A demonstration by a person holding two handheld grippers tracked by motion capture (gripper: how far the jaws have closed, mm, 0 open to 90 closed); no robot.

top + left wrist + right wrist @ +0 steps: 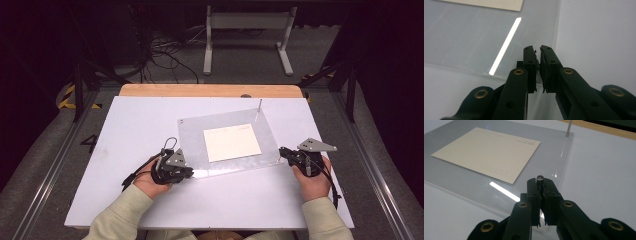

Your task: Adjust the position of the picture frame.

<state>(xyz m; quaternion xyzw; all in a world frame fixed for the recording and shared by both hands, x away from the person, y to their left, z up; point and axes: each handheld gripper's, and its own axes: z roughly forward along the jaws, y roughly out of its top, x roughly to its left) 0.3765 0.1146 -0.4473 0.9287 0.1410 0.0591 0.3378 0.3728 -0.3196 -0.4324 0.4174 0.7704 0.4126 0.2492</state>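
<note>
Apparently steadying the clear plate on the bench, the left tool pinches its near corner while the right tool clamps a small post at the opposite corner.

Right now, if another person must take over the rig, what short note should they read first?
Left claw: jaws nearly shut over the near left corner of the clear acrylic plate; grip on it cannot be confirmed.
Right claw: shut on a small metal pin at the plate's near right corner.
The plate lies flat on the white table, a cream card on its middle. Another pin stands upright at the far right corner.
Done: far right pin standing.
Left, probably: finish the near right pin.
</note>
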